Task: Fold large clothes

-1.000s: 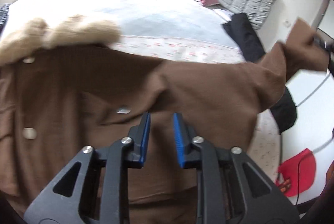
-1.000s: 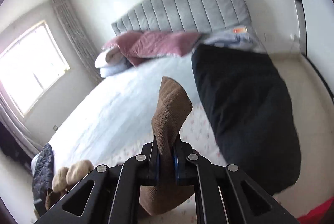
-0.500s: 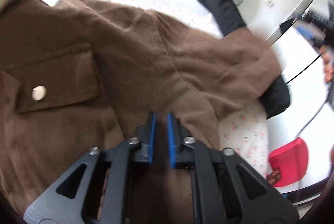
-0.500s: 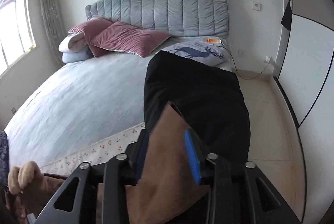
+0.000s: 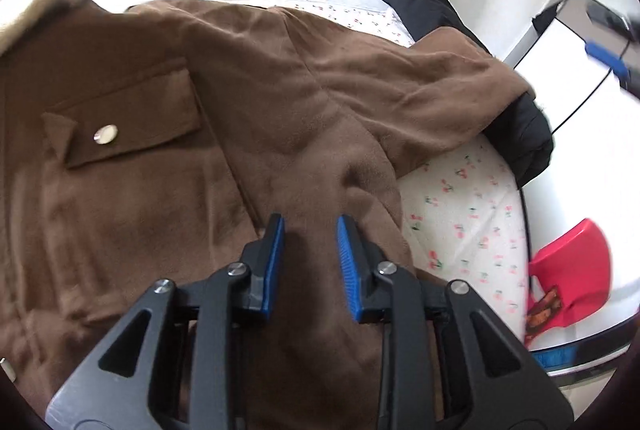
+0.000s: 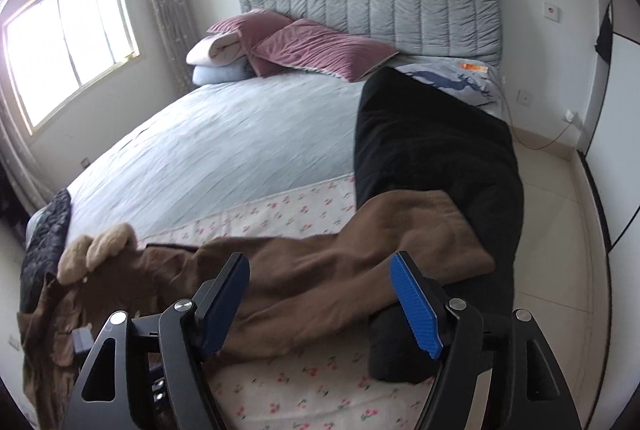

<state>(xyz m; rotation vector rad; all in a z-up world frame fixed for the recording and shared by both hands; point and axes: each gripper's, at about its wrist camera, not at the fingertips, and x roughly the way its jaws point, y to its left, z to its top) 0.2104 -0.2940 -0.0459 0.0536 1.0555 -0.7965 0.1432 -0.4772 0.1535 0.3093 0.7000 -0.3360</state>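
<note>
Across the foot of the bed [image 6: 224, 149], the brown coat [image 5: 160, 209] is spread front up, its fur collar [image 5: 44, 5] toward the left of the left wrist view and one sleeve [image 6: 360, 262] stretched out to the right, the cuff end resting on a black garment [image 6: 440, 149]. The sleeve's long axis is seen to run roughly crosswise to the right gripper [image 6: 320, 294], ahead of and just below its fingers. The right gripper's jaws are opening and stand wide; the sleeve appears between the pads in the view, but no pad is pressed on it. The left gripper [image 5: 310, 246] is held low over the coat body near the sleeve root. Its jaws are opening, parted moderately, and nothing is clamped. The right hand is judged nearer to the cuff, the left nearer to the body panel.
</note>
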